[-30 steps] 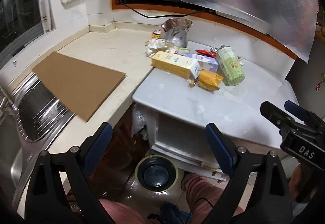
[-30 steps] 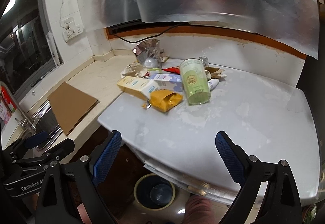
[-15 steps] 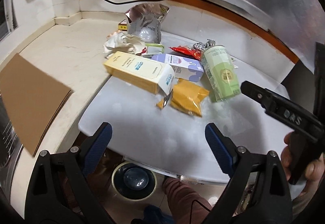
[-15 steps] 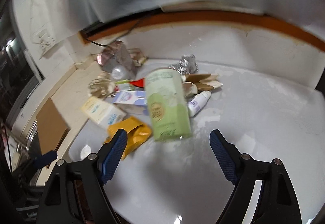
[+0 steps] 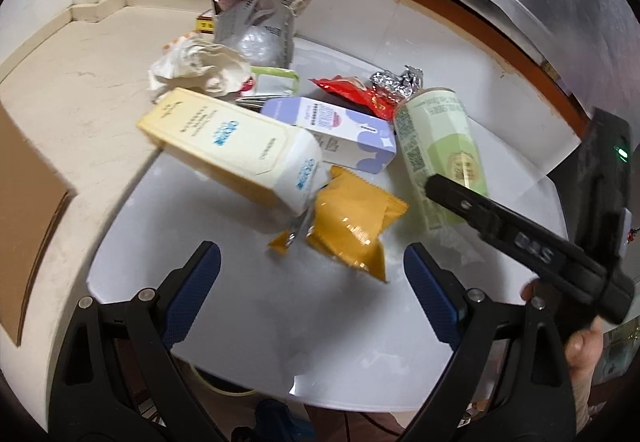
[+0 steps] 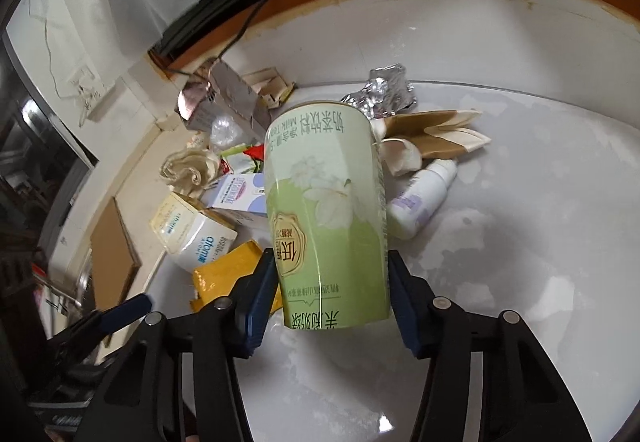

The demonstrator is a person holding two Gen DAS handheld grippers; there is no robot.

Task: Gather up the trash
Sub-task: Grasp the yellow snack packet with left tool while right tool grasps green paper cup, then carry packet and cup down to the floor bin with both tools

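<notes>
Right now the right gripper (image 6: 332,296) has a green cup (image 6: 326,217) lying on its side between its two blue pads, and the jaws are closing on it; the pads sit right at the cup's sides, touching or almost touching. The cup rests on a white table (image 6: 520,242) with its wide end near the gripper. Just to the right of the cup lies a small white bottle (image 6: 420,203), and past that some folded brown paper (image 6: 440,133) and a ball of silver foil (image 6: 380,93). To the left of the cup there is a yellow packet (image 6: 224,274), a cream box (image 6: 188,230) and a white and purple box (image 6: 240,193). The left gripper (image 5: 312,290) is open with nothing between its pads. It hangs over the near part of the table, just in front of the yellow packet. Farther off lie a red wrapper (image 5: 352,91), some crumpled white paper (image 5: 196,61) and a silver bag (image 5: 256,25). A flat brown board (image 5: 24,209) lies on the counter at the far left.
</notes>
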